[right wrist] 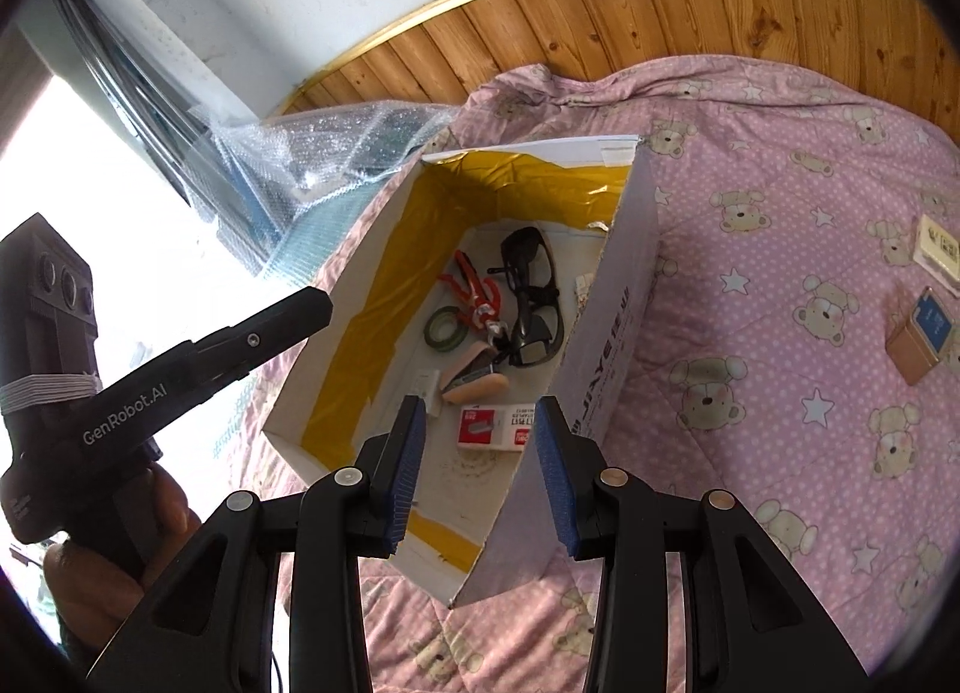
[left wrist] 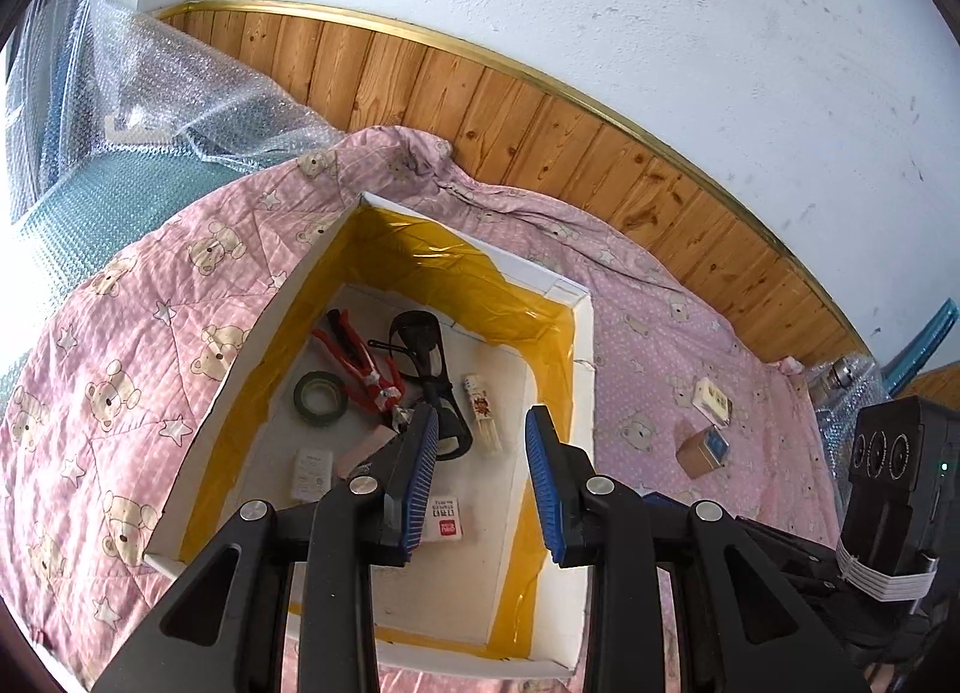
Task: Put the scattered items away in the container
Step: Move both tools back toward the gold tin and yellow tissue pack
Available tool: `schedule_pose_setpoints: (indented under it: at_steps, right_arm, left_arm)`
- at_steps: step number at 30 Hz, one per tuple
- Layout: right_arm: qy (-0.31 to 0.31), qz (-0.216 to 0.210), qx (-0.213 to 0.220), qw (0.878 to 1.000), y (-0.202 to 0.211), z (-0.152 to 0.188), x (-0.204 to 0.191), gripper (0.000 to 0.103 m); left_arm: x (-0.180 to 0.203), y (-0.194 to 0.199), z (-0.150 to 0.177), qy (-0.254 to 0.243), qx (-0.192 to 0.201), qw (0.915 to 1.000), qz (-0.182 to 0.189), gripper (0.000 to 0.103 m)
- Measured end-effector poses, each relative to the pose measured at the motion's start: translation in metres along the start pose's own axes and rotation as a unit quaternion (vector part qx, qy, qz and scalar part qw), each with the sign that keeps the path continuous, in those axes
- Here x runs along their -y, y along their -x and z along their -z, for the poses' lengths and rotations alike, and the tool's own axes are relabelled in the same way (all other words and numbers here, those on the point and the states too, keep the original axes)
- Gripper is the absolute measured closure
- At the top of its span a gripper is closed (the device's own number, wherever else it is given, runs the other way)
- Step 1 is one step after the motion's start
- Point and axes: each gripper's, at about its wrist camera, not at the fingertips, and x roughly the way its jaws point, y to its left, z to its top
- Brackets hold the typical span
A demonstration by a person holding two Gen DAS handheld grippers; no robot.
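Observation:
A white cardboard box [left wrist: 585, 345] [right wrist: 624, 273] lined with yellow tape lies on the pink bear quilt. Inside it are red pliers [left wrist: 360, 363] [right wrist: 474, 291], dark glasses [left wrist: 420, 345] [right wrist: 534, 297], a roll of green tape [left wrist: 320, 398] [right wrist: 444, 329], a red-and-white staple box [left wrist: 444, 519] [right wrist: 495, 426] and a small patterned packet [left wrist: 483, 411]. Outside on the quilt lie a brown box with a blue top [left wrist: 703, 451] [right wrist: 918, 336] and a cream wall socket [left wrist: 713, 402] [right wrist: 939, 246]. My left gripper [left wrist: 480, 453] hangs open over the box. My right gripper [right wrist: 480, 435] is open above the box's near end.
Bubble wrap [left wrist: 180, 93] [right wrist: 336, 147] is piled at the quilt's far left. A wooden wall panel [left wrist: 540, 111] runs behind the bed. The right gripper's body [left wrist: 888, 489] shows at the left view's right edge. A hand [right wrist: 108, 561] holds the left gripper's body [right wrist: 150, 393].

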Motion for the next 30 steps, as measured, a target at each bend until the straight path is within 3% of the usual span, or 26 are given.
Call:
schedule_pose_setpoints:
  at_steps: [16,30]
  right_arm:
    - [-0.048,0.002,0.026,0.999,0.054,0.034,0.053,0.062]
    - [-0.129,0.022,0.041,0.991,0.090,0.062,0.147,0.062]
  left_arm:
    - [0.087,0.007,0.036,-0.064,-0.018,0.9975,0.023,0.071]
    - [0.170,-0.037,0.072,-0.124,-0.074,0.9883,0.047,0.071]
